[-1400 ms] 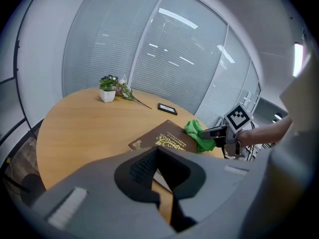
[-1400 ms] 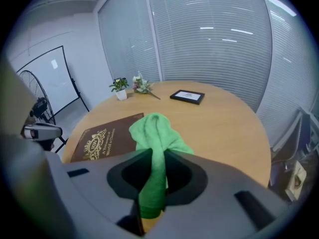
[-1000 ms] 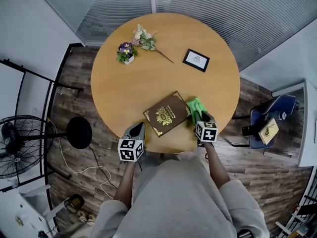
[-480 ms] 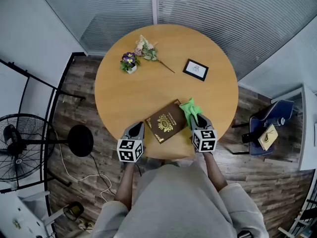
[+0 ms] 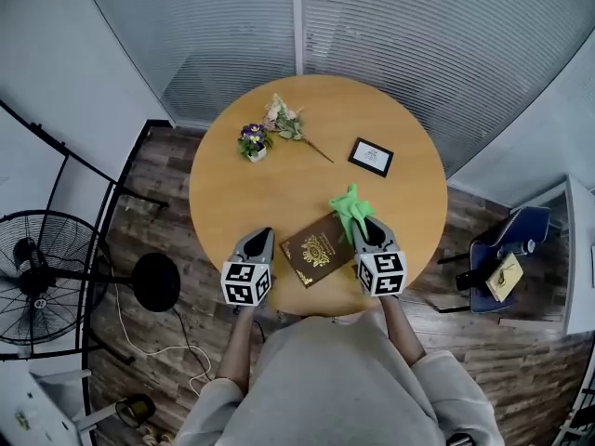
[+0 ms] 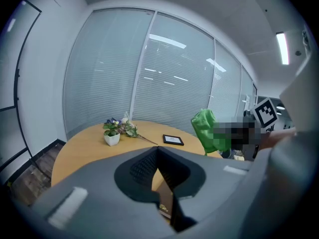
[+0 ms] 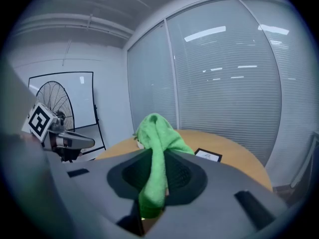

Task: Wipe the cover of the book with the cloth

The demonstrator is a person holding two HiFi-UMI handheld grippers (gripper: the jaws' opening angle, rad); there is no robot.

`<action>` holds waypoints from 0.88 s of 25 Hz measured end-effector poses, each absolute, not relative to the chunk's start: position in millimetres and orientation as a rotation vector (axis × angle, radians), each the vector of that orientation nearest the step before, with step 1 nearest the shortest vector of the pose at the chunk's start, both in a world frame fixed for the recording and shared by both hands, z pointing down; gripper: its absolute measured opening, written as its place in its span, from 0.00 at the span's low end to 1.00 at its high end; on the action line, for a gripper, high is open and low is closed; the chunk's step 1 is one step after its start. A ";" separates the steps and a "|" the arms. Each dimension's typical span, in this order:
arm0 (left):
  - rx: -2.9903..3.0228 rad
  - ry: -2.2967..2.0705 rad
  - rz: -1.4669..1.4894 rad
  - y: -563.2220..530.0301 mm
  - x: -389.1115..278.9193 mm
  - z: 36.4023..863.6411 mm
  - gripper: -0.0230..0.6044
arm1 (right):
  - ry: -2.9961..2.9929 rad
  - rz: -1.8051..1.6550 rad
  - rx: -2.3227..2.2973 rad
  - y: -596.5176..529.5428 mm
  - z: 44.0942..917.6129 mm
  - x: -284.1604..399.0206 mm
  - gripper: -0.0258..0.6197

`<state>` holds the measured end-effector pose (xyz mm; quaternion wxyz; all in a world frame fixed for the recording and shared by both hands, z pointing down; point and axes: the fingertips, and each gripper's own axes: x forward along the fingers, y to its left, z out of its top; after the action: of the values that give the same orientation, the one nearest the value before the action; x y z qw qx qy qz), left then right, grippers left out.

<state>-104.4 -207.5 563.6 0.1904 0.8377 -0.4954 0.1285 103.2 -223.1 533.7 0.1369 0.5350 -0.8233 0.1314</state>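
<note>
A dark brown book (image 5: pixel 321 249) with gold print lies flat near the front edge of the round wooden table (image 5: pixel 279 193). My right gripper (image 5: pixel 364 223) is just right of the book's far corner and is shut on a green cloth (image 5: pixel 351 207). In the right gripper view the cloth (image 7: pixel 157 133) bunches up out of the gripper (image 7: pixel 154 156) and hangs down between its jaws. My left gripper (image 5: pixel 264 235) hovers left of the book, shut and holding nothing. The left gripper view shows that gripper (image 6: pixel 158 151), a strip of the book (image 6: pixel 165 205) below the jaws, and the cloth (image 6: pixel 209 131) held up at right.
At the table's far side stand a small white pot of flowers (image 5: pixel 253 143), a loose flower sprig (image 5: pixel 288 124) and a black-framed picture (image 5: pixel 371 156). A floor fan (image 5: pixel 37 268) and a round black stand (image 5: pixel 155 282) are on the left. A blue chair (image 5: pixel 502 268) is on the right, and blinds run behind.
The right gripper has lifted the cloth off the table beside the book. The left gripper has stayed by the book's left side. The head view has pulled back.
</note>
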 end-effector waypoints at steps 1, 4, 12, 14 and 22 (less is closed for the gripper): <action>2.362 -1.398 0.354 -210.2 -104.6 559.3 0.05 | -2.392 0.367 1.545 -225.3 529.3 100.9 0.16; 2.386 -1.416 0.331 -218.8 -105.7 546.1 0.05 | -2.415 0.330 1.540 -232.3 517.2 95.7 0.16; 2.428 -1.446 0.296 -236.5 -112.5 524.2 0.05 | -2.440 0.273 1.553 -248.1 498.0 88.5 0.16; 2.431 -1.446 0.295 -238.2 -113.2 523.3 0.05 | -2.440 0.272 1.556 -249.5 497.0 88.4 0.16; 2.430 -1.437 0.293 -239.3 -111.6 526.7 0.05 | -2.429 0.281 1.565 -250.7 500.3 89.0 0.16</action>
<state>-111.6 -239.3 526.7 0.1510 0.8464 -0.5005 0.1019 89.0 -250.7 500.3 0.1190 0.5352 -0.8308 0.0962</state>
